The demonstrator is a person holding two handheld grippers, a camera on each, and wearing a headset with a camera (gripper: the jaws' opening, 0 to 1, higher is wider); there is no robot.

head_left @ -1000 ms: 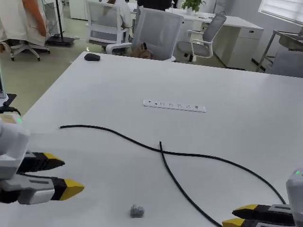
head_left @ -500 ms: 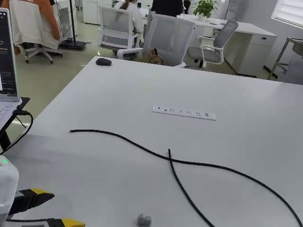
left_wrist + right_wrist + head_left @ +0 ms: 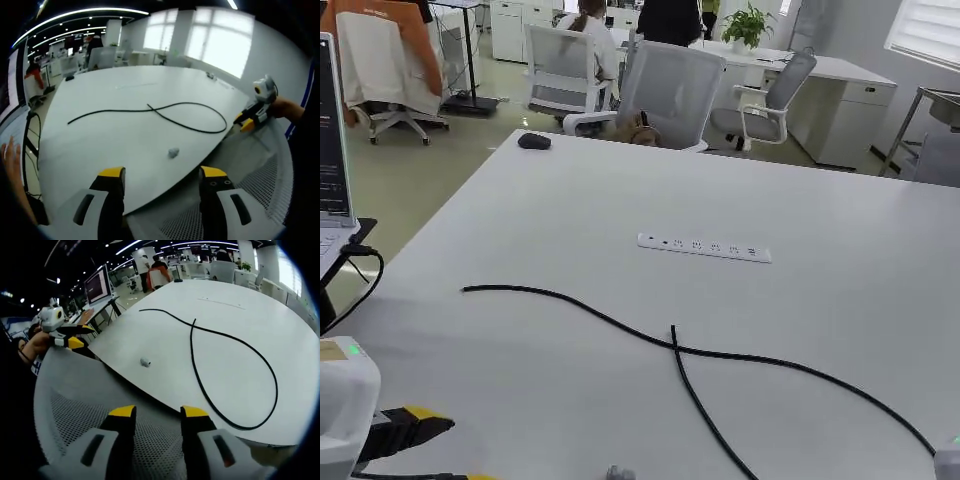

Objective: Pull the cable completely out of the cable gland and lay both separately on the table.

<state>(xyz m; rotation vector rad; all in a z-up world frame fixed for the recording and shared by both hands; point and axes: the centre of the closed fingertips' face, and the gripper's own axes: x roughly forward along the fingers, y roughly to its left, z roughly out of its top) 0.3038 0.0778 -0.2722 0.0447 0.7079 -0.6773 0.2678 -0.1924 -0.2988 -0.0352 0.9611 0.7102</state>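
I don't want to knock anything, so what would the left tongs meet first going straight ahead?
Probably the table's near edge, right ahead of the left tongs. If they clear it, the small grey cable gland comes next, then the black cable. Height is hard to judge.

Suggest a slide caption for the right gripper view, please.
Open right gripper above a mesh seat, facing the table where cable and gland lie apart.

A white table (image 3: 560, 210) was spotted with a power strip (image 3: 704, 248) laid flat near the middle and a dark mouse (image 3: 533, 142) left by the far edge. Grey chairs (image 3: 665, 90) were parked just behind it. A laptop (image 3: 328, 150) was propped up at the head view's left edge, and a plant (image 3: 748, 20) was tucked way in the back.
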